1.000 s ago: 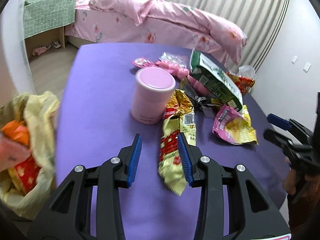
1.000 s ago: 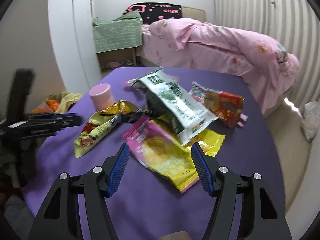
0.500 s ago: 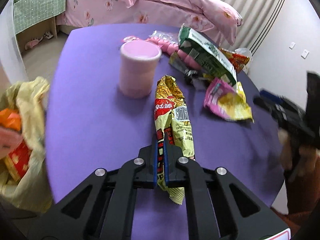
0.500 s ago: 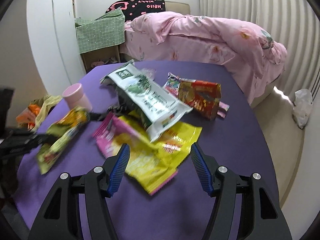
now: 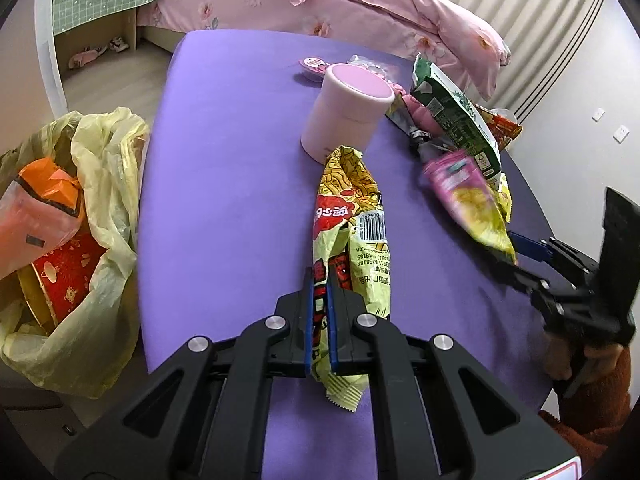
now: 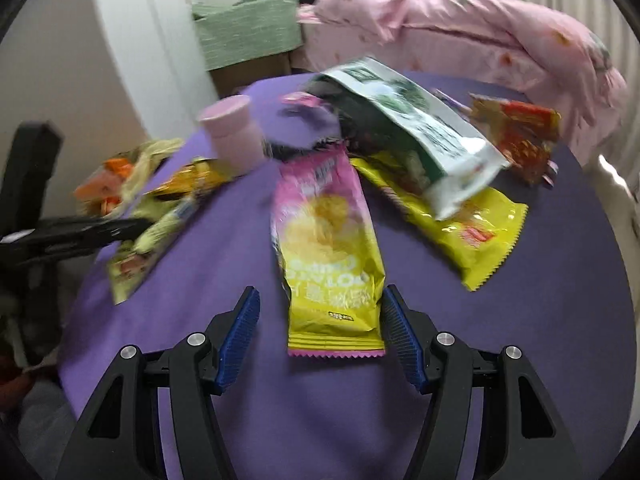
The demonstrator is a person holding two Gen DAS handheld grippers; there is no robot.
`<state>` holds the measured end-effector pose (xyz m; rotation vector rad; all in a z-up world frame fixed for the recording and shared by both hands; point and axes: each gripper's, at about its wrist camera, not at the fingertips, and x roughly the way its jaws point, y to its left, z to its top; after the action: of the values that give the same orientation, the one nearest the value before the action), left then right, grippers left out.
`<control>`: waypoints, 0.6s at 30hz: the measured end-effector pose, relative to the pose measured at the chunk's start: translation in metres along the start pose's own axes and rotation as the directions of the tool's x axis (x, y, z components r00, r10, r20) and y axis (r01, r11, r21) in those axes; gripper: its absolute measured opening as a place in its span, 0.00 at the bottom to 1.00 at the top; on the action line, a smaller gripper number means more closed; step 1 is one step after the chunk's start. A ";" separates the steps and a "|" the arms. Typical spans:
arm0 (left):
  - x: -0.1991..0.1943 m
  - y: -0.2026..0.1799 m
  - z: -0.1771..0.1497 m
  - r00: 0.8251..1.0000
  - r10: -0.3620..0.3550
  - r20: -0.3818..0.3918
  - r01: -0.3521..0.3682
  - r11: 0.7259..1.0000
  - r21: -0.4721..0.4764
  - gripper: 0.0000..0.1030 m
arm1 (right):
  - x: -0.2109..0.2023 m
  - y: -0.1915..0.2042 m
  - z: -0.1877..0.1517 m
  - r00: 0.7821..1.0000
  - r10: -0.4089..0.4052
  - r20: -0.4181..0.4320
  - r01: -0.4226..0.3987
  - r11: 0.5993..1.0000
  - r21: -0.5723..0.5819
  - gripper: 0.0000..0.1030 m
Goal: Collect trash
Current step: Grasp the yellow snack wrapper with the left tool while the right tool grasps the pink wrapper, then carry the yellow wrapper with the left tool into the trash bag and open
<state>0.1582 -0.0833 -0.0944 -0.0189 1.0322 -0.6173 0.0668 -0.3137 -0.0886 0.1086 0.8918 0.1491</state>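
**Left jaws clamped on noodle wrapper; right jaws wide around pink-yellow packet**

The left gripper (image 5: 318, 320) was clenched on the yellow-and-red snack wrapper (image 5: 352, 224), blue pads pinching its lower part, near the desk's near edge. The wrapper's far end reached just beside the pink lidded cup (image 5: 344, 112) near the middle of the purple desk (image 5: 224, 160).

The right gripper (image 6: 320, 330) stood released, jaws wide, with the tail of the pink-and-yellow snack packet (image 6: 326, 240) between the pads. No pad was seen pressing on it, though the right pad looked very close to its edge. Frame blurred.

Beyond it lay a yellow packet (image 6: 472, 224), a green-and-white bag (image 6: 416, 128) over it, and a red packet (image 6: 520, 136) toward the far right edge.

A yellow plastic trash bag (image 5: 92, 208) hung open off the desk's left edge, holding orange and red litter.
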 end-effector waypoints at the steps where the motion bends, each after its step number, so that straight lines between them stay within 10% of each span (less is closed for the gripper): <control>1: 0.000 0.000 0.000 1.000 0.002 0.001 -0.002 1.000 0.003 0.05 | -0.002 0.003 0.001 1.000 -0.017 0.014 0.017 1.000 -0.017 0.58; 8: 0.001 0.001 -0.004 1.000 0.002 -0.001 -0.002 1.000 -0.002 0.05 | 0.005 -0.011 0.033 0.998 -0.013 0.058 0.012 1.000 0.011 0.50; 13: -0.001 0.005 -0.007 1.000 -0.004 -0.001 0.004 1.000 -0.004 0.05 | 0.033 -0.009 0.043 1.000 0.016 -0.003 -0.016 1.000 -0.023 0.17; 18: 0.001 0.007 -0.008 1.000 -0.005 0.000 0.005 1.000 -0.014 0.05 | 0.022 0.002 0.036 0.999 0.047 0.009 -0.047 0.998 -0.035 0.08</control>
<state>0.1555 -0.0759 -0.1009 -0.0335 1.0364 -0.6149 0.1085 -0.3095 -0.0828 0.0977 0.8769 0.2077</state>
